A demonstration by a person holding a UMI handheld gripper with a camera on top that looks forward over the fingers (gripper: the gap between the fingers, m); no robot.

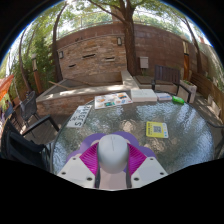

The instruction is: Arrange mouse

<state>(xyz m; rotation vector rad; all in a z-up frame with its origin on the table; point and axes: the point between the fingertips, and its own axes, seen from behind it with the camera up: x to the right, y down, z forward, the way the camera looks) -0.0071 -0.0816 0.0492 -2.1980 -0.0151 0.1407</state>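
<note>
A white computer mouse (112, 152) sits between my two fingers, its rounded back toward the camera. The magenta pads (90, 158) press against both of its sides. My gripper (112, 160) is shut on the mouse and holds it over a purple mouse mat (112, 138) that lies on the glass table (150, 150). The mouse hides most of the mat and the front of the mouse is out of sight.
A yellow-green card (156, 129) lies on the glass to the right of the mat. Papers and booklets (112, 100) lie at the table's far side, with a green object (178, 99) at far right. A dark chair (28, 140) stands at left. A wooden fence and trees stand behind.
</note>
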